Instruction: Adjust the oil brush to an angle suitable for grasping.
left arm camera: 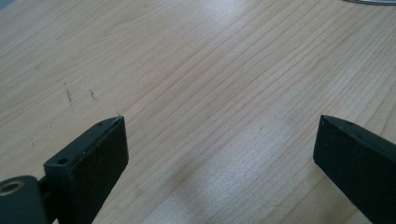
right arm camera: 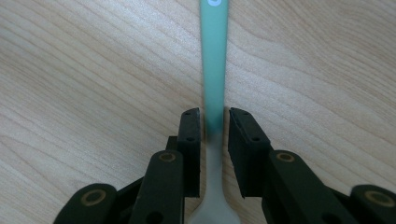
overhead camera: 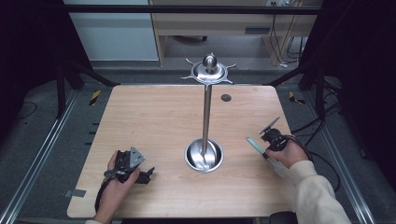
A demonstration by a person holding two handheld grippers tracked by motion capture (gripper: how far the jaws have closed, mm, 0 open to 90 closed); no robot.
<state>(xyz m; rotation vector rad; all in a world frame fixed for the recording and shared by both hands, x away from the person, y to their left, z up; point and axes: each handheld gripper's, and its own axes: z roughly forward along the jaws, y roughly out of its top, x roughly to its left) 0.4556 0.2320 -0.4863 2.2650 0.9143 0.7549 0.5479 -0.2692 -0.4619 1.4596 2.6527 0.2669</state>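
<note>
A utensil (right arm camera: 214, 56) with a teal handle and a pale, widening end is clamped between the jaws of my right gripper (right arm camera: 215, 120), just above the wood. In the high view the right gripper (overhead camera: 267, 149) is at the table's right side, and the utensil's (overhead camera: 254, 143) teal handle points up and left, toward the stand. My left gripper (overhead camera: 149, 175) rests at the front left of the table. Its jaws (left arm camera: 219, 140) are wide apart with only bare wood between them.
A metal stand rises from the table's middle: a round dished base (overhead camera: 203, 155), a thin pole (overhead camera: 206, 116), and a hooked disc with a ball (overhead camera: 208, 70) on top. A small dark hole (overhead camera: 226, 97) lies near the table's (overhead camera: 154, 116) far edge.
</note>
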